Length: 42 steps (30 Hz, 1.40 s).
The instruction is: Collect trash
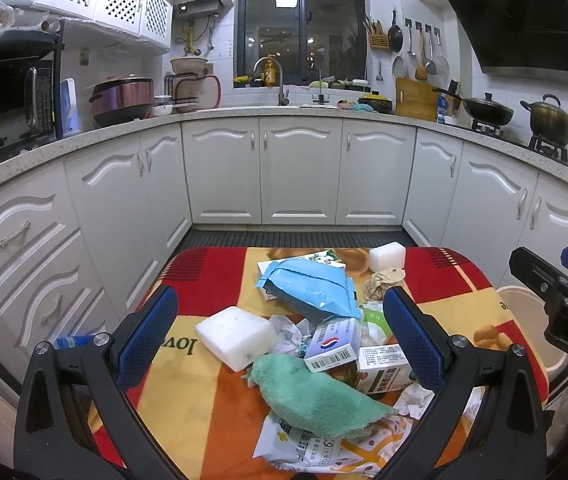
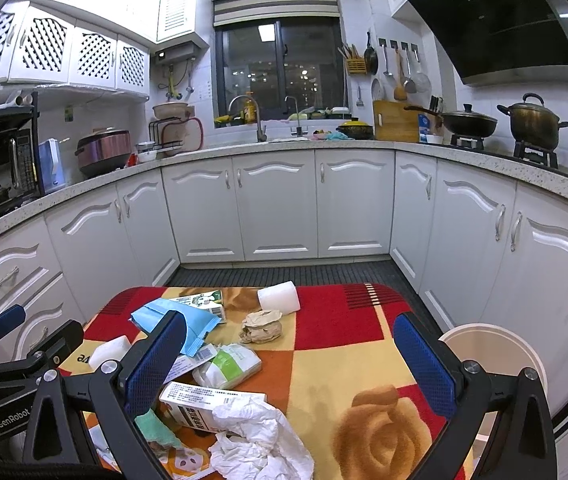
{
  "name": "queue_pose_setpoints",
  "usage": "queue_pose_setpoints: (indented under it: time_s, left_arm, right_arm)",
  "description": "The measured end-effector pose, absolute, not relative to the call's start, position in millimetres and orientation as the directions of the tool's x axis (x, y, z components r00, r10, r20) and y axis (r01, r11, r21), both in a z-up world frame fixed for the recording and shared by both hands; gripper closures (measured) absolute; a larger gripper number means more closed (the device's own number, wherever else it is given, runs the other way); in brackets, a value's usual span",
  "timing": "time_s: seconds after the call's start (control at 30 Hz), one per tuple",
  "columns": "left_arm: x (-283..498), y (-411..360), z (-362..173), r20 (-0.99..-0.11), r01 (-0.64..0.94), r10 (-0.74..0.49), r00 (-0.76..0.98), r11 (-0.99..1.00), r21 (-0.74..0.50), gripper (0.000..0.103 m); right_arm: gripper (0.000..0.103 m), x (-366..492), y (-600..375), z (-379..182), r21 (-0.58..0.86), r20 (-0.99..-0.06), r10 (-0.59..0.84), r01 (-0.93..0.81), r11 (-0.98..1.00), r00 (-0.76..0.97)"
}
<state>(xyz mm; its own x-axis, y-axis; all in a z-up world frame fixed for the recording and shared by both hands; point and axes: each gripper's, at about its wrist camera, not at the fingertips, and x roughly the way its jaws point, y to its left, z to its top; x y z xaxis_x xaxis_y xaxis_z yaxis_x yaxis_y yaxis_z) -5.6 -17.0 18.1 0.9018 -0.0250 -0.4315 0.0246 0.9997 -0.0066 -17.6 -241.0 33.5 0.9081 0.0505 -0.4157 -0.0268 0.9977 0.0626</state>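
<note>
The left gripper (image 1: pixel 280 332) hung spread wide above the near left part of a small table (image 2: pixel 340 320) draped in a red, orange and yellow cloth, grasping nothing. Between its blue pads (image 1: pixel 146 328) lay most of the trash: a white foam block (image 1: pixel 236 336) to the left, a green cloth (image 1: pixel 316 396) nearest, a barcoded box (image 1: pixel 334 346) resting on a carton (image 1: pixel 384 368), and crumpled tissue (image 1: pixel 288 330) tucked among them. A snack wrapper (image 1: pixel 304 444) showed under the cloth at the near edge. Farther back sat a blue pouch (image 1: pixel 310 288), lying over another flat pack, with a brown paper wad (image 1: pixel 382 280) and a second foam block (image 1: pixel 387 255) at the far right of the pile. The right gripper (image 2: pixel 292 364) was likewise released, held over the near middle of the table, with white tissue (image 2: pixel 256 436) and the carton (image 2: pixel 204 400) just inside its left finger and a green-and-white packet (image 2: pixel 228 364) beyond them. To the right of the table, low and beside the cabinets (image 2: pixel 276 204), stood a white bin (image 2: pixel 496 344) with its mouth uncovered. The pile itself remained on the cloth, well apart from the bin.
</note>
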Motion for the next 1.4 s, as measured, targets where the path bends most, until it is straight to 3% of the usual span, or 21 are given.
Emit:
queue_pose_setpoints:
  time_s: [1.4]
  left_arm:
    - [-2.5,-10.6,15.5,-0.432,0.008,-0.015,0.902,1.000,-0.017,0.001]
  right_arm:
    - [0.000,-19.6,-243.7,32.5,0.053,-0.406,0.037,-0.017,0.998,0.913]
